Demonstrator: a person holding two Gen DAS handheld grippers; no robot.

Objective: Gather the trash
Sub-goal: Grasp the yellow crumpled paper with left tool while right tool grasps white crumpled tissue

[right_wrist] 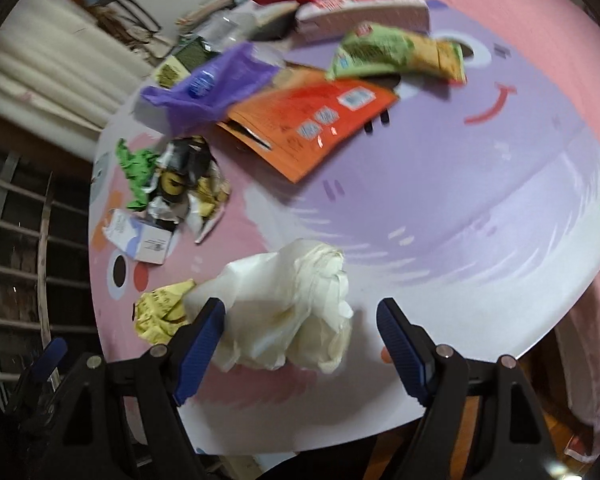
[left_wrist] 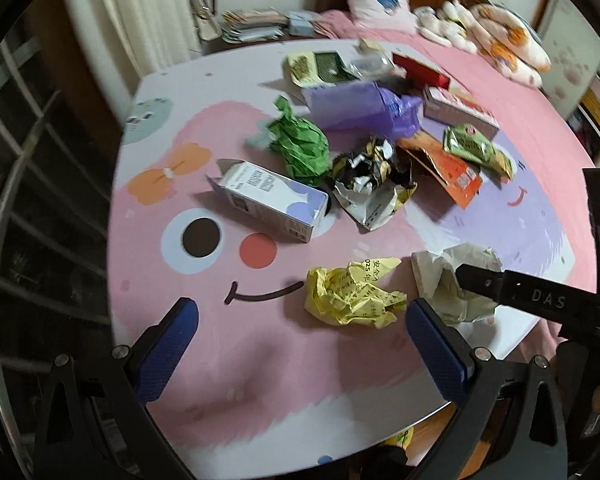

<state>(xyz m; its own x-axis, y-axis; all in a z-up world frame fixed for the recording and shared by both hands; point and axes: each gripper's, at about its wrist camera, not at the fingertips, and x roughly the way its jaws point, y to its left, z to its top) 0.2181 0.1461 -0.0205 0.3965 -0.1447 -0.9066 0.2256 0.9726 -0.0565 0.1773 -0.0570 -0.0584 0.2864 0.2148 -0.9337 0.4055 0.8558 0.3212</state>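
From the left wrist, our left gripper [left_wrist: 302, 344] is spread wide and holds nothing; the crumpled yellow paper [left_wrist: 354, 296] lies on the cartoon-print table [left_wrist: 260, 380] just beyond its fingertips. From the right wrist, our right gripper [right_wrist: 302, 338] is also wide open, its blue pads [right_wrist: 198, 354] either side of the crumpled white tissue [right_wrist: 288, 316] without closing on it.
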